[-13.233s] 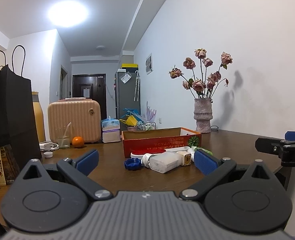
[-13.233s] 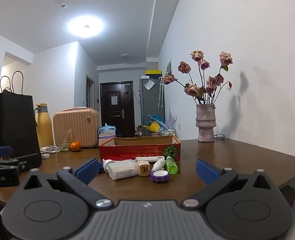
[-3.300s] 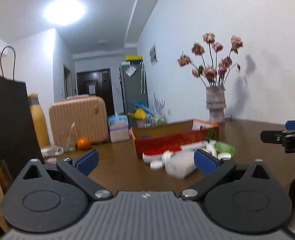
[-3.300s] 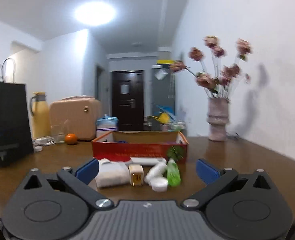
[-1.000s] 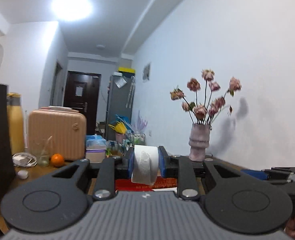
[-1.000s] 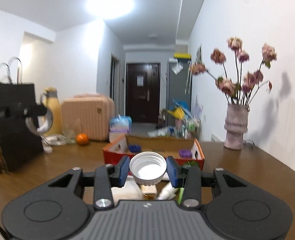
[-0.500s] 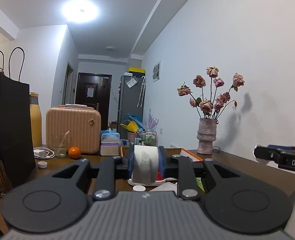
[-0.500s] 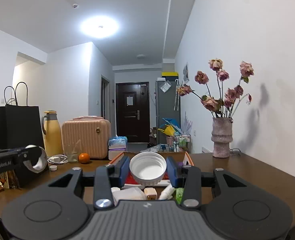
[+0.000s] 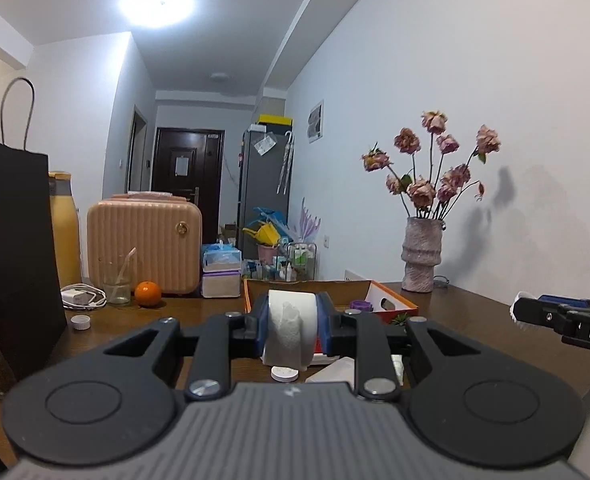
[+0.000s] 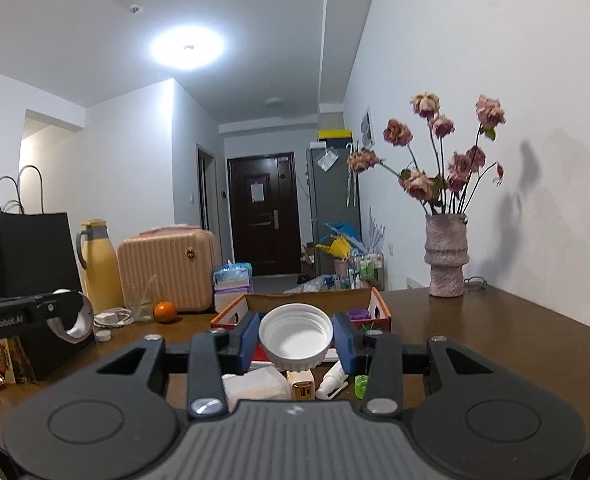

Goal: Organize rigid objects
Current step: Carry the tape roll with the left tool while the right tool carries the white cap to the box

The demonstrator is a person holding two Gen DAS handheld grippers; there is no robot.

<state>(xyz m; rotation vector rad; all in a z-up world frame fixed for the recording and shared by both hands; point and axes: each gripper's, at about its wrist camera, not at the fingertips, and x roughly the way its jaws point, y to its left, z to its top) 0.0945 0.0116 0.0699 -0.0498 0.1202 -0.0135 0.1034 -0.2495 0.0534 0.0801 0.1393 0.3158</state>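
My left gripper (image 9: 291,322) is shut on a white tape roll (image 9: 289,336), held on edge between the blue pads. In the right wrist view that roll (image 10: 73,318) shows as a ring at the far left. A white screw lid (image 10: 295,338) sits in my right gripper (image 10: 296,342), which is shut on it with the lid's hollow side facing the camera. Both are held above the table just in front of the red cardboard box (image 10: 231,316), which has a purple cap (image 10: 357,314) inside. The right gripper's tip (image 9: 521,312) shows at the right edge of the left wrist view.
Loose items lie before the box: a white case (image 10: 255,388), a yellow plug (image 10: 301,388), a small white bottle (image 10: 331,382), a green bottle (image 10: 360,384) and a white cap (image 9: 283,374). A black bag (image 10: 27,264), a flask, a pink case (image 10: 171,272), an orange and a flower vase (image 10: 445,260) stand around.
Both grips are unchanged. The left wrist view has tipped down, so the table and loose items now show under the roll. The right gripper has shifted sideways a little.
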